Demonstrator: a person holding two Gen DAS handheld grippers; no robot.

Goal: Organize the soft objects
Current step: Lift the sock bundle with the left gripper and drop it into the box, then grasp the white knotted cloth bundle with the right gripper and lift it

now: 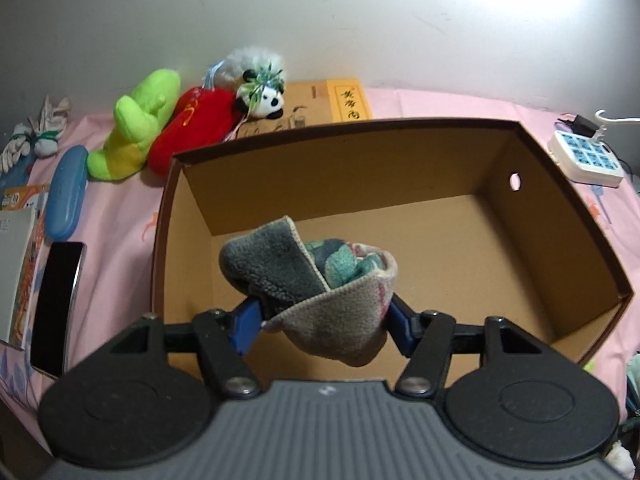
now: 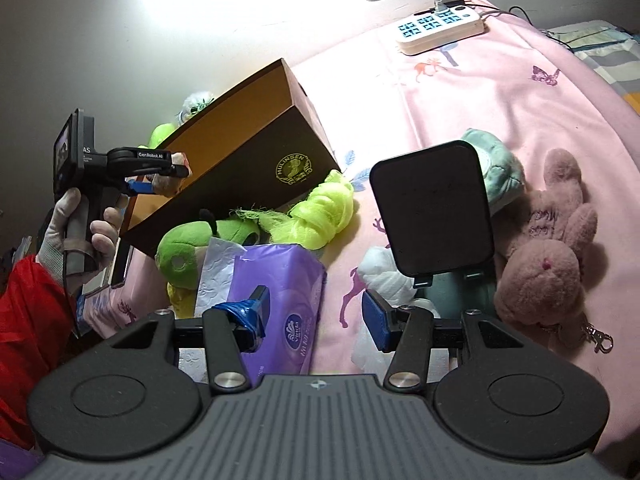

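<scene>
Fingers (image 1: pixel 256 320) on my left gripper (image 1: pixel 324 322) pinch a rolled cloth (image 1: pixel 308 280), holding it above the open box (image 1: pixel 560 216), whose bare floor lies just beyond the tips. My right gripper (image 2: pixel 316 316) stands wide and empty over the pink bed (image 2: pixel 460 92); a purple tissue pack (image 2: pixel 280 296) lies at its left finger, a pink bunny (image 2: pixel 548 248) off to the right

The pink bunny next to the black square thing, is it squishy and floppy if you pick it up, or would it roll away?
The pink bunny looks squishy: it is fluffy plush, so the open right gripper would probably sink in. Its ears and arms sprawl flat on the pink sheet, so they would likely dangle. Lying spread out, it seems unlikely to roll.
</scene>
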